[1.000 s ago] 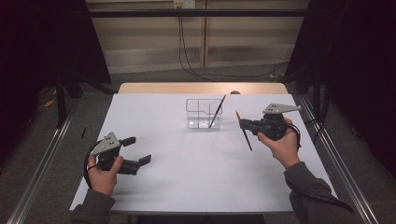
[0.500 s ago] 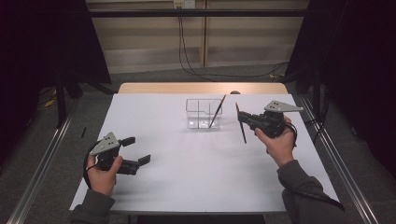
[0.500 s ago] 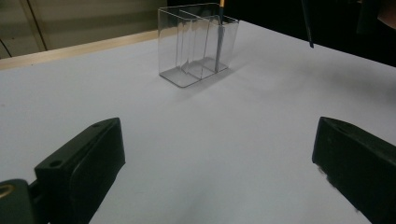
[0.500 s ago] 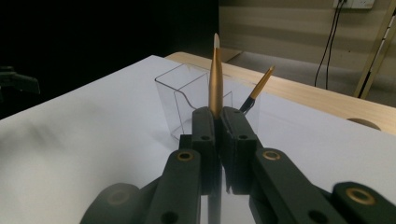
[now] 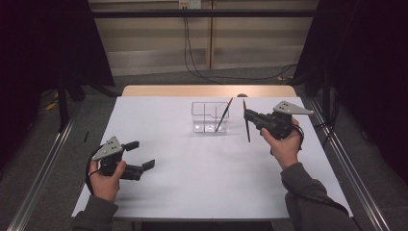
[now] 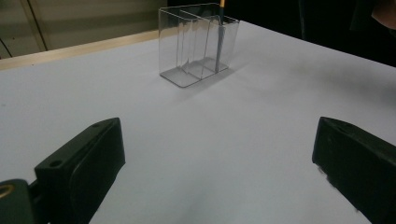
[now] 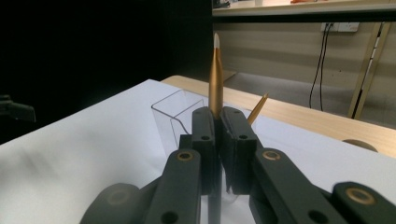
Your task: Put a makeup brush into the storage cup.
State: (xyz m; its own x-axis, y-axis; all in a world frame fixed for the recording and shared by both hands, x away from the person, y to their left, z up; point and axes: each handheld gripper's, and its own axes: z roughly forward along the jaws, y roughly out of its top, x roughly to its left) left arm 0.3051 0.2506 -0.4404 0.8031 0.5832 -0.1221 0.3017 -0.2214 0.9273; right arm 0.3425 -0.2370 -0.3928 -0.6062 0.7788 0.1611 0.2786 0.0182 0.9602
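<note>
A clear plastic organiser (image 5: 206, 117) with compartments stands at the table's middle back, and a dark pen (image 5: 223, 117) leans in its right end. Just right of it, my right gripper (image 5: 248, 115) is shut on a second pen (image 5: 247, 126), which it holds nearly upright above the table. In the right gripper view the jaws (image 7: 220, 116) clamp this pen (image 7: 215, 79) below its gold, white-tipped end, with the organiser (image 7: 180, 116) and the leaning pen (image 7: 258, 108) behind. My left gripper (image 5: 140, 154) rests open at the front left with nothing between its fingers (image 6: 88, 158). It faces the organiser (image 6: 198, 44).
The white table top (image 5: 202, 183) has a wooden strip (image 5: 207, 90) along its far edge. Metal rails (image 5: 337, 159) run along both sides of the table. Cables hang on the back wall. Dark curtains stand at left and right.
The pen in my right gripper has tipped from a slant to nearly upright, and the right hand has turned slightly. The left hand has kept still.
</note>
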